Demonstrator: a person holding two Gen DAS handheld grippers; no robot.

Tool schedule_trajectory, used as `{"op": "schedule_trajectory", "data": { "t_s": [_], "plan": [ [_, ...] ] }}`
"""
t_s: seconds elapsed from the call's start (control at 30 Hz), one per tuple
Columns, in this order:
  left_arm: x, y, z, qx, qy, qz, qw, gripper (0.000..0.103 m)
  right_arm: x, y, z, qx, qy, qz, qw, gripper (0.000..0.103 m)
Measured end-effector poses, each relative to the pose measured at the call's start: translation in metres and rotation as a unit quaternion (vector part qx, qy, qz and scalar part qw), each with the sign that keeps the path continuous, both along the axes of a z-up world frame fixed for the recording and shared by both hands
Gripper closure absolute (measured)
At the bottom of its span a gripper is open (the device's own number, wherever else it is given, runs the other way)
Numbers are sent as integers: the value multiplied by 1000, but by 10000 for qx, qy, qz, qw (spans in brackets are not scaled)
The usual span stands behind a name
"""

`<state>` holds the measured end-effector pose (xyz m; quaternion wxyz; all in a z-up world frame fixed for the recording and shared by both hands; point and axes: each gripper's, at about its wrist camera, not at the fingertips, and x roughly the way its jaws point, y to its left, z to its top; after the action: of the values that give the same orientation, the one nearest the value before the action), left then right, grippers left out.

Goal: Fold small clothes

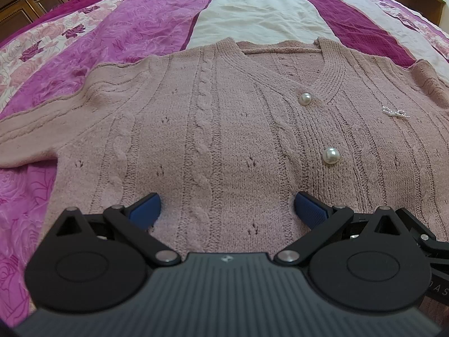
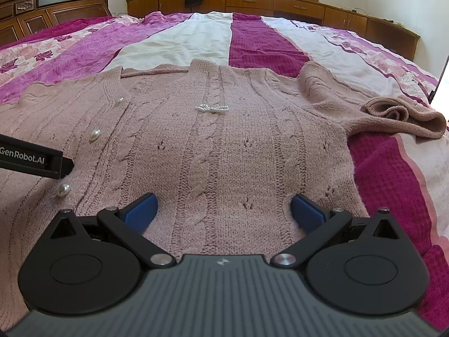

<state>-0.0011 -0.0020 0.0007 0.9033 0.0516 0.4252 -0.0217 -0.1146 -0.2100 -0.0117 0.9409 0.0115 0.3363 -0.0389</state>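
Left tool (image 1: pixel 227 207) & right tool (image 2: pixel 224 207) both spread wide, gripping nothing, low over pink cardigan (image 1: pixel 224 129). Cardigan lies flat, front up, on bed (image 2: pixel 266 45); neck points away, long axis hem-to-collar. Right sleeve (image 2: pixel 393 112) crumpled.

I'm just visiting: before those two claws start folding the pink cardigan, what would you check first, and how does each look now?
1. Left claw open: ok.
2. Right claw open: ok.
3. Cardigan body lying flat on the bedspread: ok.
4. Left sleeve spread out: ok.
5. Right sleeve smooth: not ok, cuff bunched.
6. Bottom hem straight: cannot tell, hidden under the claws.
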Motion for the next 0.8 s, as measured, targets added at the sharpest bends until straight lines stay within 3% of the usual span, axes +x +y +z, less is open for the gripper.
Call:
{"op": "schedule_trajectory", "data": {
  "t_s": [0.8],
  "plan": [
    [-1,-1,0,12,-14,0,10000,0,0,1,1,-44,15,-3,10000,0]
  ]
}}
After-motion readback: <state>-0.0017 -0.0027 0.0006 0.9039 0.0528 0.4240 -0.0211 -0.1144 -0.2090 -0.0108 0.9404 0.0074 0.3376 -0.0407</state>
